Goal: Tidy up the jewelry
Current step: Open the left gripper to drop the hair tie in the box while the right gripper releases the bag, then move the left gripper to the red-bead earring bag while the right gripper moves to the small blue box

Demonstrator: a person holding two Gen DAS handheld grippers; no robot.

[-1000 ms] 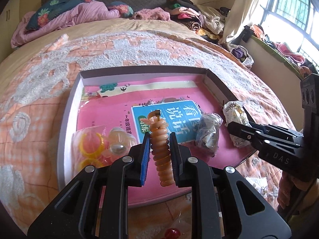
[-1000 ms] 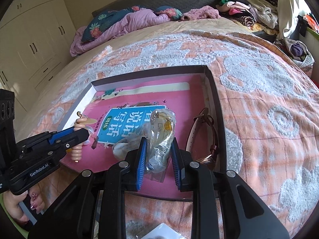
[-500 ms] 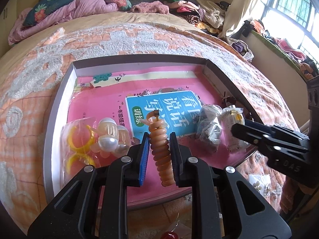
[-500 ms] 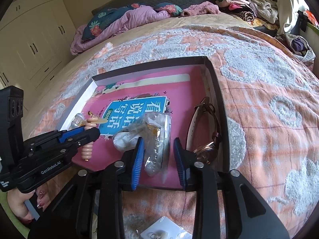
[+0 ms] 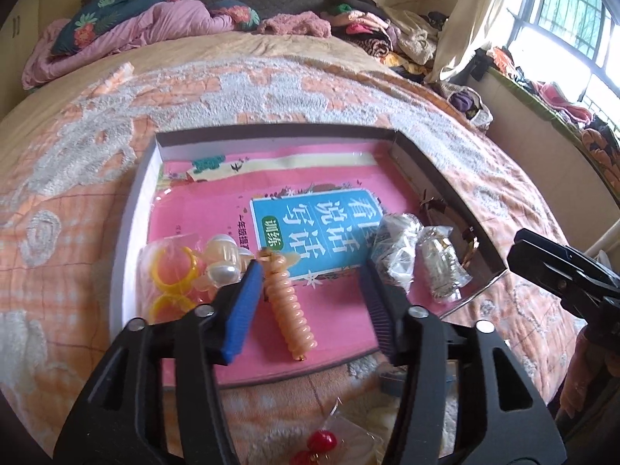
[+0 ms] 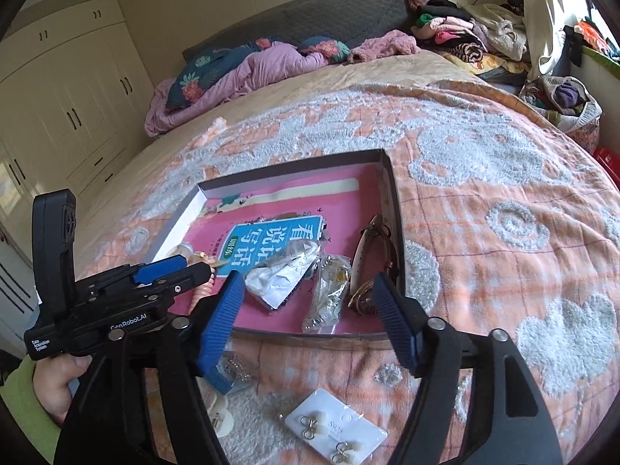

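Now: left gripper (image 5: pixel 310 302) jaws wide, coiled hair clip (image 5: pixel 286 302) lies loose on box (image 5: pixel 445 190) floor near front edge. Right gripper (image 6: pixel 310 321) also agape, empty. Lift yours straight up, clear blue pad (image 5: pixel 242 310) touching clip; earring card (image 6: pixel 336 432) on bedspread (image 6: pixel 503 193) waits.

Your left gripper (image 6: pixel 193 267), at the lower left of the right wrist view, reads "GenRobot.AI" and "Data Acquisition System". The blue book cover (image 5: pixel 317 232), mid-frame, reads "看图说话写话" and "训练". The earring card (image 6: pixel 337 432), bottom centre, reads "SO15".
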